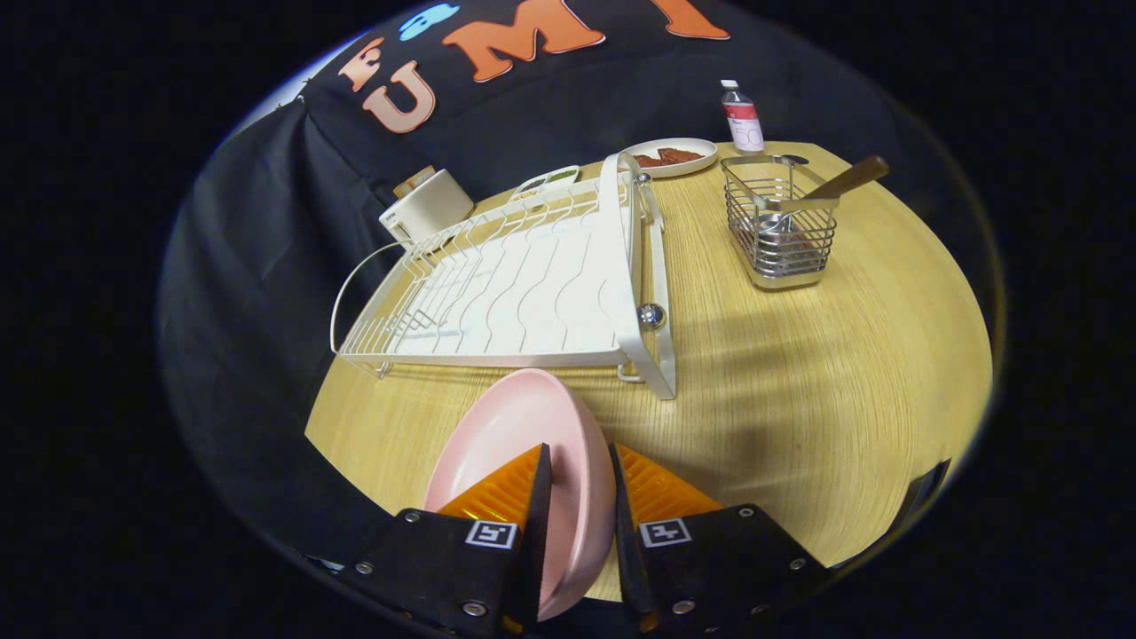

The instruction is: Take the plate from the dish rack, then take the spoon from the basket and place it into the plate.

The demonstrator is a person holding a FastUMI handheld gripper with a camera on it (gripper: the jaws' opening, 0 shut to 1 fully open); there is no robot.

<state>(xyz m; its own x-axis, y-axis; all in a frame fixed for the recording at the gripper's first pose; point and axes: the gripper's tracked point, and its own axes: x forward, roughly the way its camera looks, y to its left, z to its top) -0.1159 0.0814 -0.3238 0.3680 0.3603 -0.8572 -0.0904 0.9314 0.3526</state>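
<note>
The hand-held gripper (579, 497) pinches the pink plate (524, 444) by its rim, one finger on each face, so the plate stands on edge between the fingers, just in front of the white wire dish rack (506, 284) and above the table (799, 373). The plate looks stiff, smooth and matte — probably melamine or glazed ceramic, hard to tell here — so it is likely slick at the rim and liable to pivot in a narrow pinch; a deeper bite over the rim would steady it. The rack is empty, its thin coated wires bent in wavy rows. Beyond it, the spoon (825, 191) leans in the steel wire basket (781, 235), its wooden handle sticking out — light, rigid, and best taken by that handle.
</note>
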